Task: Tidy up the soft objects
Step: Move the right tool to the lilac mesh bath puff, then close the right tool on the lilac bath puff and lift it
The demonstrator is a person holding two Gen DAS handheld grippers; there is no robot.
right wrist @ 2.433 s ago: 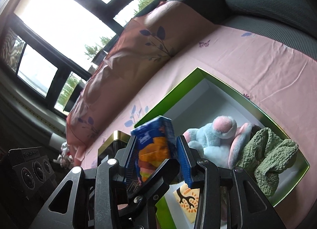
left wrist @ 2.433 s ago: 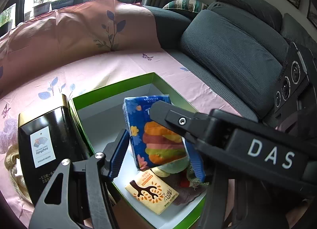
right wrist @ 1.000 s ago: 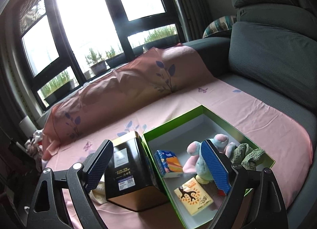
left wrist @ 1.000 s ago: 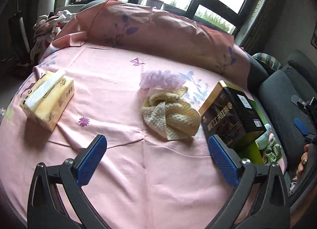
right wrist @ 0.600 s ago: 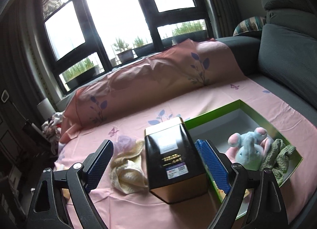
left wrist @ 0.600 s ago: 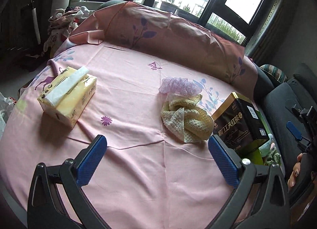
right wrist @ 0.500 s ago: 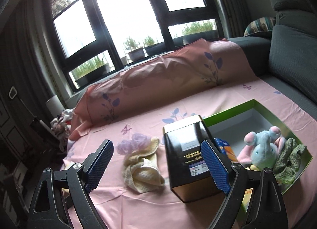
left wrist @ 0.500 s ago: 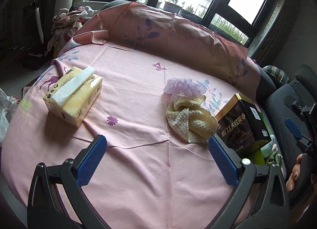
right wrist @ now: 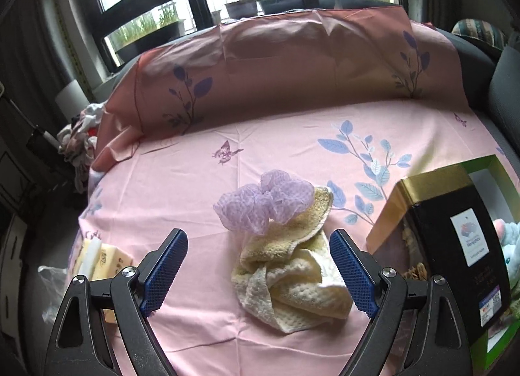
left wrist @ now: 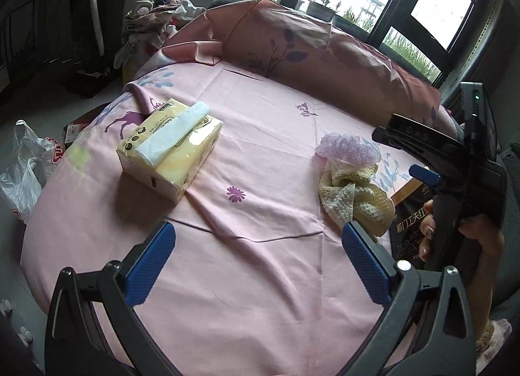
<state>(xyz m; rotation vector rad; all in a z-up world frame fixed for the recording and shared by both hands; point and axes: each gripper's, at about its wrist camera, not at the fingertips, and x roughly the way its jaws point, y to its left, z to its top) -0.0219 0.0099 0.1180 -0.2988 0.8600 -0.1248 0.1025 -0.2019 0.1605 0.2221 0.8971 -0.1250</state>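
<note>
I've swung my right gripper (right wrist: 258, 272) away from the green box (right wrist: 487, 166) after dropping off the tissue pack, and its jaws now gape empty over the yellow towel (right wrist: 292, 275) beside the purple scrunchie (right wrist: 265, 202). My left gripper (left wrist: 256, 265) hangs spread wide too (holding nothing), so the towel looks like my next pick.
</note>
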